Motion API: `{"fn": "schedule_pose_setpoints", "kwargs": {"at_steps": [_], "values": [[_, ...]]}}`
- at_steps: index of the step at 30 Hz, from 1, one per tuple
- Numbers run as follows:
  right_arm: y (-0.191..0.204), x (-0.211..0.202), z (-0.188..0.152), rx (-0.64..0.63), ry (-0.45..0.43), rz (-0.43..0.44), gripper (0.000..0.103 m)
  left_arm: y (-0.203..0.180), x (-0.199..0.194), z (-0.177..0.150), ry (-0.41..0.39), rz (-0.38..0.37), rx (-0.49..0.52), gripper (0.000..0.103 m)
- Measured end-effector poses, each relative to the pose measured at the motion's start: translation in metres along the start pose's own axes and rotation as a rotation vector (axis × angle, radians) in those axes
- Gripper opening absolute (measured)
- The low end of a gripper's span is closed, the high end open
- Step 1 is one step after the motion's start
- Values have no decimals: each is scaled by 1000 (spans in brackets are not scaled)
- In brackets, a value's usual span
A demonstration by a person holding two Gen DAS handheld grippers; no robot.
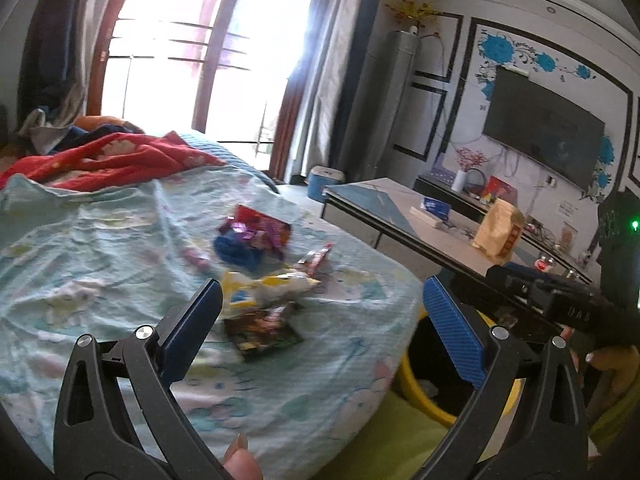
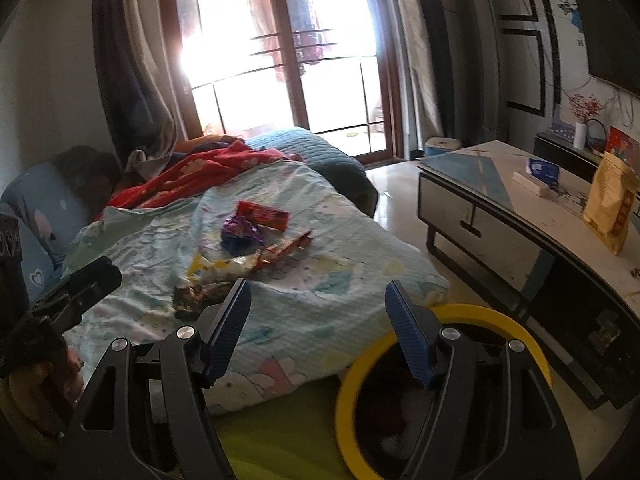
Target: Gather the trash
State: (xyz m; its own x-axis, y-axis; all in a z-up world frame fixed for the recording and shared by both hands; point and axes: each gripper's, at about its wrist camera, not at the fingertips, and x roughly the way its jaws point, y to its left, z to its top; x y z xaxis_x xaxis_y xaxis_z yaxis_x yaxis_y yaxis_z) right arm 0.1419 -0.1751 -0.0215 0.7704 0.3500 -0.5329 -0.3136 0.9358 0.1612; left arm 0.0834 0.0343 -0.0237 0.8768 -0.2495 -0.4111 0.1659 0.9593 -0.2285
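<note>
Between my left fingers (image 1: 214, 300), which stand wide apart with nothing in them, lies the trash on the bed (image 1: 100, 248): a yellow wrapper (image 1: 272, 284) nearest the tips, and a dark wrapper (image 1: 262, 330) just below it, closer to me. My left gripper (image 1: 320, 308) hangs above the bed's near corner. Farther out sit a blue and purple wrapper (image 1: 240, 246), a red packet (image 1: 266, 226) touching it, and a thin red strip (image 1: 318, 258) to the right, all blurred in this view. My right fingers (image 2: 404, 320) are likewise spread and hold nothing; my right gripper (image 2: 316, 312) hovers over the bed's edge, with the yellow-rimmed bin (image 2: 352, 376) just beside the bed on the floor, under my right finger. From this side the same wrappers lie in a loose cluster on the pale sheet (image 2: 328, 280), ahead and left of the tips, well apart from the bin. Something dark and something white lie inside the bin; I cannot tell what. A red blanket (image 2: 200, 176) is bunched at the far end of the bed. To the right stands a low tabletop (image 2: 500, 184) carrying a tan paper bag (image 2: 612, 208) and a blue pack (image 2: 544, 170).
</note>
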Motion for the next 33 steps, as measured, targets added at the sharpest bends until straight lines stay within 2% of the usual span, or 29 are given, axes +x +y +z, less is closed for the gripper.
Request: {"fn": "schedule_pose_setpoints", "kwargs": {"at_steps": [9, 18, 25, 26, 33], "values": [[45, 23, 17, -47, 14, 44, 68, 42, -23, 6, -21, 50, -57, 92], [73, 49, 32, -72, 40, 71, 68, 79, -36, 3, -15, 95, -120, 92], [82, 81, 40, -74, 72, 62, 68, 100, -26, -5, 32, 89, -167, 92], [82, 86, 41, -71, 79, 63, 68, 103, -23, -8, 44, 81, -177, 91], [82, 115, 46, -52, 113, 48, 68, 107, -7, -19, 103, 18, -203, 67]]}}
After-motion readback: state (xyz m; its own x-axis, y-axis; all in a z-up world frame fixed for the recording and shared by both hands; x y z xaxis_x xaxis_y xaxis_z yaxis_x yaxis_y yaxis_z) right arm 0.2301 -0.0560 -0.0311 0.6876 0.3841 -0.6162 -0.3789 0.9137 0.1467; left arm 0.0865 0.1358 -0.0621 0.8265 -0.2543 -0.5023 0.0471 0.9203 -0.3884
